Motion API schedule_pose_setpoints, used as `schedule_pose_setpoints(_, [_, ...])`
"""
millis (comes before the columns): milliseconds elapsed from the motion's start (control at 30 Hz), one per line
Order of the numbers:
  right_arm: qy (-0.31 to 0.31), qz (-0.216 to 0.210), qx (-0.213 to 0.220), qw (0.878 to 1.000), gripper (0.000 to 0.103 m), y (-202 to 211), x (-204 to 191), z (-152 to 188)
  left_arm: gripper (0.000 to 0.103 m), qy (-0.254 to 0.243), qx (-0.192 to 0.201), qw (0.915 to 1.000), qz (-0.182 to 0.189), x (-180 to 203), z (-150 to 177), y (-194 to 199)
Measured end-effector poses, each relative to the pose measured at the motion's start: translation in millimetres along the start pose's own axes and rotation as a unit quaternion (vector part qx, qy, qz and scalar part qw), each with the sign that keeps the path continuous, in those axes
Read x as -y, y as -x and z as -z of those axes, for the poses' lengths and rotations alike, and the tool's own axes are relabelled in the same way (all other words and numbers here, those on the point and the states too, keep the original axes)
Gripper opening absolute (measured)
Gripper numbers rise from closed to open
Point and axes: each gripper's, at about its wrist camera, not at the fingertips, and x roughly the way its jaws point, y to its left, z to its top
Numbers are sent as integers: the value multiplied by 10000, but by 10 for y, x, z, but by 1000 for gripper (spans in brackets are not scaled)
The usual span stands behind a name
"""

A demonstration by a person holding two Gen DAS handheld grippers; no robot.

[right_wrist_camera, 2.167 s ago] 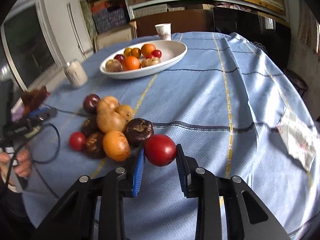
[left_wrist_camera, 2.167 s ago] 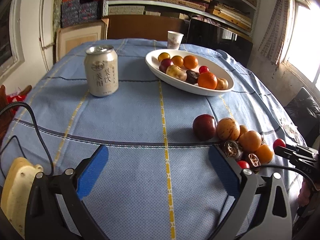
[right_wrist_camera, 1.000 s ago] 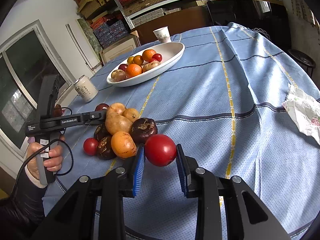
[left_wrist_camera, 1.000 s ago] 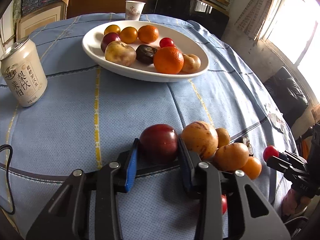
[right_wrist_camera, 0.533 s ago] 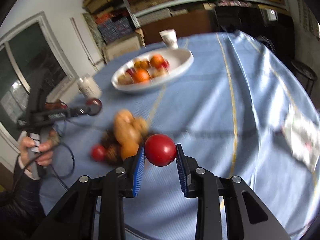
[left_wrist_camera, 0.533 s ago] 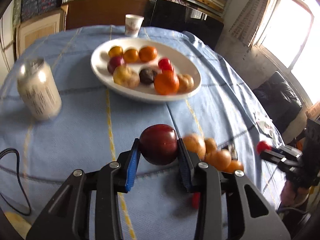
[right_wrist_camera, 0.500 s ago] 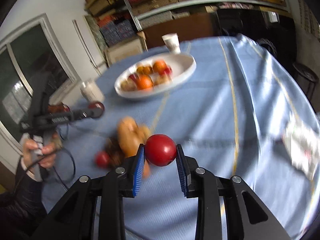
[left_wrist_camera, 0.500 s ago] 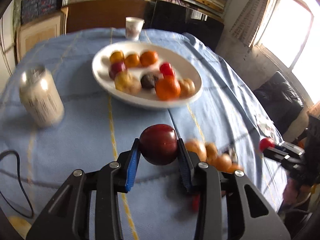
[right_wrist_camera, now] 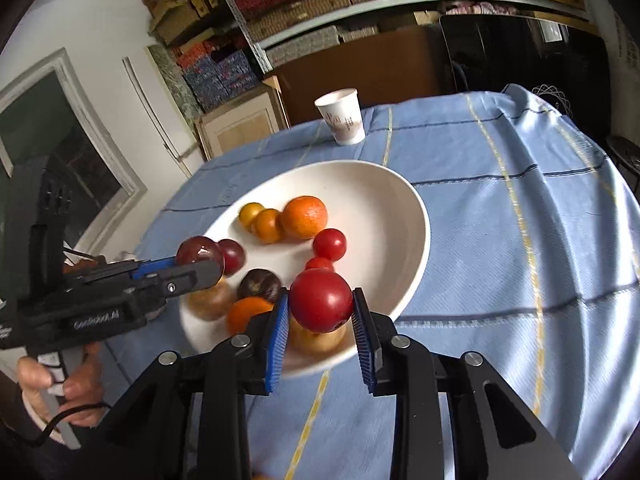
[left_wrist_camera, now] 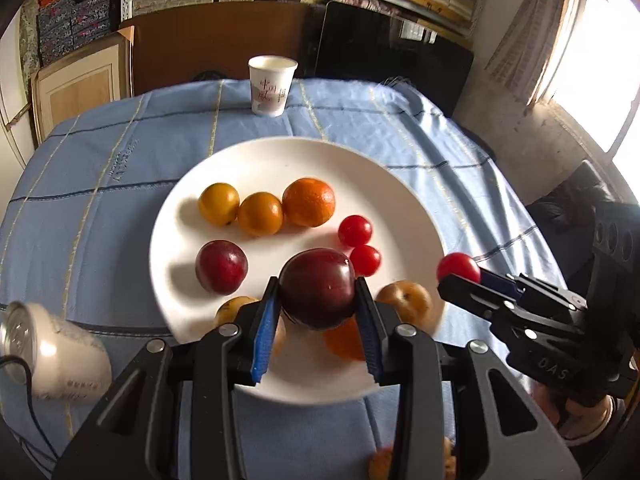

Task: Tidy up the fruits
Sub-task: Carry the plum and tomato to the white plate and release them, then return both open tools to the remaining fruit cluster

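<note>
Fruit: a dark plum (left_wrist_camera: 317,288) and a red tomato (right_wrist_camera: 321,300) are both in the air above the white plate (left_wrist_camera: 400,196), each carried by its own tool.
Left hand-held gripper (left_wrist_camera: 317,322): closed on the plum, blue pads pressed to its 2 sides, above the plate's near half.
Right hand-held gripper (right_wrist_camera: 321,330): closed on the tomato, above the near rim at the plate's 6 o'clock.
Plate contents: 3 orange fruits in a row at about 11 o'clock, a second plum (left_wrist_camera: 221,267) at 9 o'clock, 2 small tomatoes (left_wrist_camera: 355,231) near the centre, more fruit at the near edge partly hidden behind the pads.
Free room: the far half, from 12 to 3 o'clock, is bare.
Table (right_wrist_camera: 520,240): blue checked cloth; a paper cup (left_wrist_camera: 272,85) stands beyond the plate at 12 o'clock, a drink can (left_wrist_camera: 52,354) just off it at 8 o'clock.
Risk 1: letting go from this height would likely make round fruit bounce or roll, knocking others or going over the shallow rim.
Risk 2: the tomato hangs close to the rim; released here it may land on the edge and drop to the cloth.
Risk 3: the 2 tools are near each other over 1 plate and could bump if both lower at once.
Risk 4: a hard squeeze might bruise the tomato.
</note>
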Motion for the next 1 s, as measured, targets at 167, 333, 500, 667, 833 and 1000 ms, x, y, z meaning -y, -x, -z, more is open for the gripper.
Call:
schedule_pose_setpoints(167, [254, 182, 103, 9995, 51, 68, -93, 43, 53, 40, -44, 9999, -100, -56, 28, -68])
schedule_pose_setpoints(333, [751, 66, 733, 9945, 66, 652, -344, 360, 96, -165, 921, 9956, -91, 48, 340, 540])
schedule_pose_setpoints(500, [698, -112, 769, 9945, 66, 948, -382, 776, 97, -200, 1213, 9924, -58, 136, 801, 877])
schedule_pose_setpoints(667, [440, 283, 549, 9971, 66, 1182, -286, 1336, 98, -33, 1173, 9928, -251, 15, 1363, 913])
schedule_pose_setpoints(833, [-112, 117, 464, 9988, 66, 1326, -311, 1669, 98, 385, 973, 9944, -167, -162, 1587, 949])
schedule_pose_setpoints(1000, [-11, 169, 308, 9994, 66, 1252, -473, 1750, 98, 242, 1111, 9917, -592, -122, 1709, 1029])
